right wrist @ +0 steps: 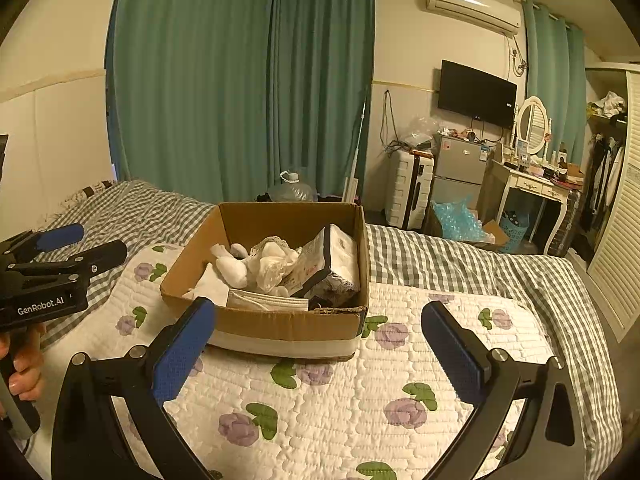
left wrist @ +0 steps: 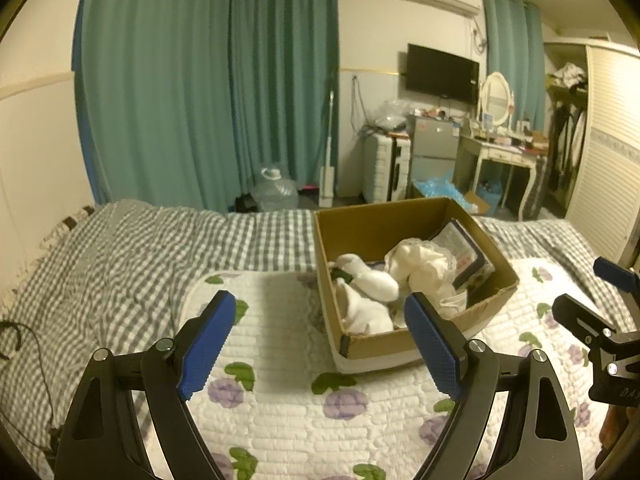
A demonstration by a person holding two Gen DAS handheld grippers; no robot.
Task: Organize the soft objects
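Soft toy (left wrist: 370,280) in box (left wrist: 400,216), beyond tongs (left wrist: 320,312)

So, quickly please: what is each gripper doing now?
Left gripper: open, holding nothing.
Right gripper: open, holding nothing.

A bed (right wrist: 460,256) is carrying everything here, and a grey-and-white checked cover (left wrist: 132,248) is lying across it. A white quilted pad (right wrist: 340,400) printed with purple flowers and green leaves is spreading over the near part of the cover. A cardboard box (right wrist: 280,322) is sitting directly on that pad, open at the top, with a white band running along its base
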